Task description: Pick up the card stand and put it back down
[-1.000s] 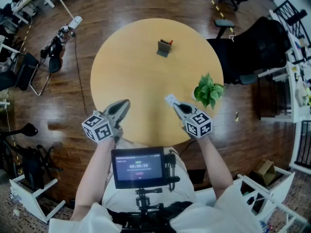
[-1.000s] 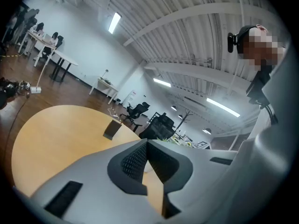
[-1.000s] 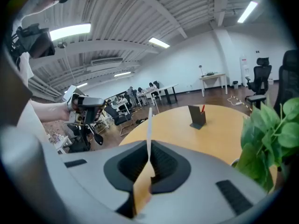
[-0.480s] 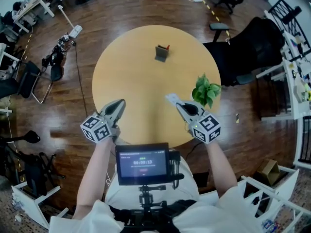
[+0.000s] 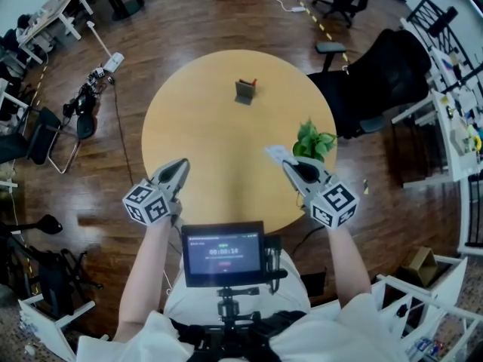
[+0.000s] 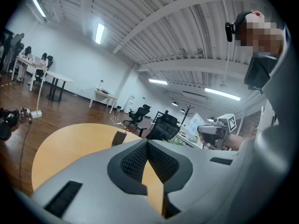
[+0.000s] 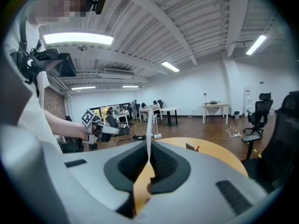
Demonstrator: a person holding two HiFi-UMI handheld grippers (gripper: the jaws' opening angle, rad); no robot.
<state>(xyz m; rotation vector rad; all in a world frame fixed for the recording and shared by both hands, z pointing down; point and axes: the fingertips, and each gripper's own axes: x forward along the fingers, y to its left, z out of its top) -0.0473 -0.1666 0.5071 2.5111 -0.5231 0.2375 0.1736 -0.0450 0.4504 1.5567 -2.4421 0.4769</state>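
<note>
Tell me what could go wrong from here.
1. The right gripper pinches a thin white card by one end; it might slip or bend.
2. The plant stands close beside that gripper, near the edge of the table; a sideways swing could knock it off.
3. The card stand sits far across the table and looks light; a nudge on the long reach may tip it.

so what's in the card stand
Only a small red bit shows at the top corner of the card stand. Its own wall hides the slot itself.
</note>
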